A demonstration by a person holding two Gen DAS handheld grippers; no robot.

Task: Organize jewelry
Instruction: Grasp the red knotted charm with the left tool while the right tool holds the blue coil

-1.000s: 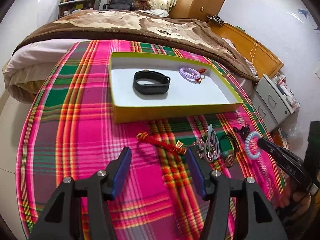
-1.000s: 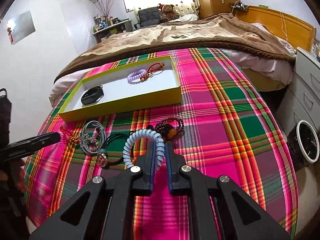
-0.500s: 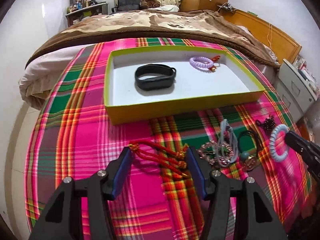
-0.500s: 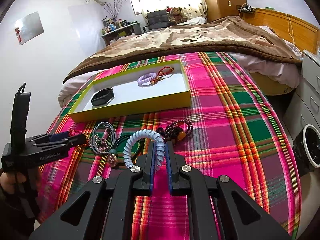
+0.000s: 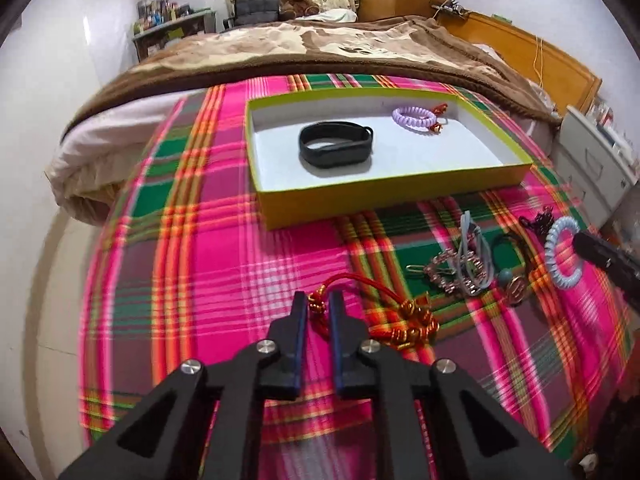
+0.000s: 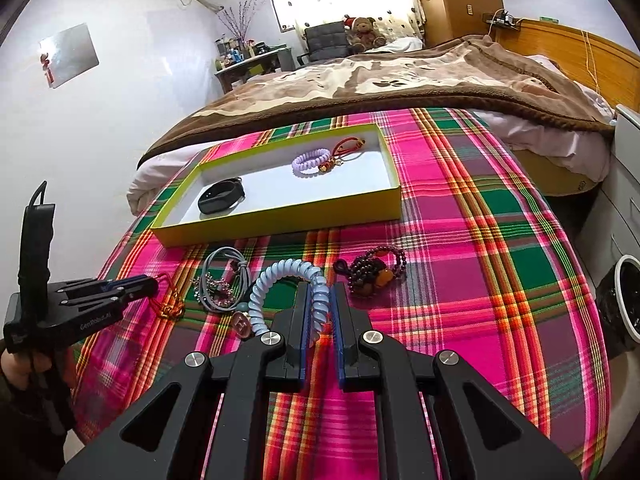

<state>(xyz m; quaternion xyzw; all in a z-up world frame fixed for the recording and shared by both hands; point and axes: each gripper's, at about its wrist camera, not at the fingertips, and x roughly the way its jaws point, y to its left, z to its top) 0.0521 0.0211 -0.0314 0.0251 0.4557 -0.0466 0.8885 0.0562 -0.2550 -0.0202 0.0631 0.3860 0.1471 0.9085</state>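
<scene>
A red cord bracelet with gold knots [image 5: 400,312] lies on the plaid cloth. My left gripper [image 5: 318,300] points down at it, its jaws closing, with the cord's left end pinched between the pads. In the right wrist view the left gripper [image 6: 148,286] stands at the far left. My right gripper [image 6: 319,292] is shut on a pale blue spiral band [image 6: 280,274], also seen as the spiral band [image 5: 560,258] in the left view. The yellow-green tray [image 5: 380,200] behind holds a black wristband [image 5: 336,150] and a lilac spiral band [image 5: 414,119].
Loose grey-blue cords with a sparkly piece [image 5: 468,260], a dark bead bracelet [image 6: 372,272] and a round pendant [image 6: 241,326] lie between the grippers. A bed with a brown blanket [image 6: 380,80] lies beyond. White drawers [image 5: 592,152] and a bin [image 6: 628,300] stand right.
My left gripper swung over the red cord bracelet, then its wide-open jaws came together around the cord's end. The right gripper kept its hold on the blue spiral band and stayed put.
</scene>
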